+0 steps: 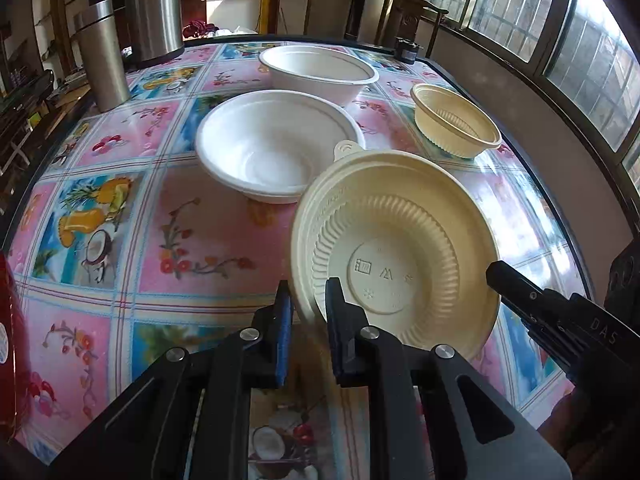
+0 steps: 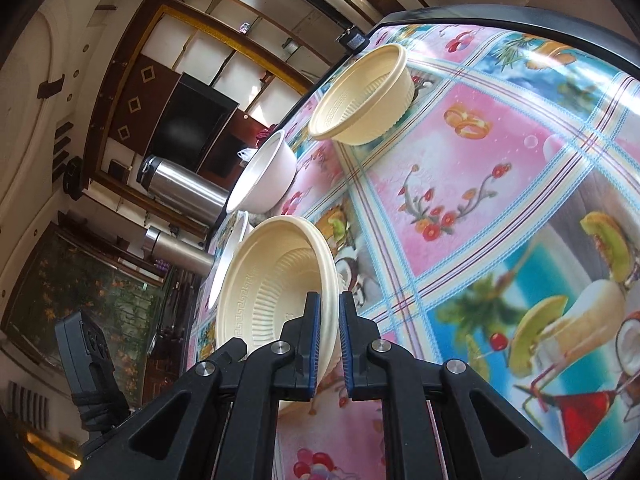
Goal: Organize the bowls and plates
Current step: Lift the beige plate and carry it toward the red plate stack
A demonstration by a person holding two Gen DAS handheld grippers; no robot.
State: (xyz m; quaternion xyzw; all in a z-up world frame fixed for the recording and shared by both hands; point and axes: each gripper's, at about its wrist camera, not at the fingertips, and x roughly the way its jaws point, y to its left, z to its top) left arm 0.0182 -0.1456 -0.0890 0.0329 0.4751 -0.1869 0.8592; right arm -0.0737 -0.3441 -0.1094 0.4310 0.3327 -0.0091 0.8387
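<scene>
Sunlight from the barred windows glares off the fruit-and-flower cloth on the table (image 1: 208,240), with dark wooden shelving behind. I have a cream ribbed bowl (image 1: 396,264) tilted steeply up off the table at its near right part. My left gripper (image 1: 308,300) has its fingers pinching the bowl's near-left rim, one finger outside and one inside. In the right wrist view my right gripper (image 2: 329,320) pinches the same bowl's (image 2: 276,280) rim, blue pads to either side of the wall; from the left camera its black finger shows beside the bowl's right edge. Just behind the held bowl sits a white bowl (image 1: 276,148), which looks like two nested, and a second white bowl (image 1: 320,70) stands farther back. A smaller cream ribbed bowl (image 1: 454,120) rests upright near the table's right edge, well apart from the one I hold. Two steel flasks (image 1: 104,56) stand at the far left, and a small dark jar (image 1: 406,50) at the far edge.
</scene>
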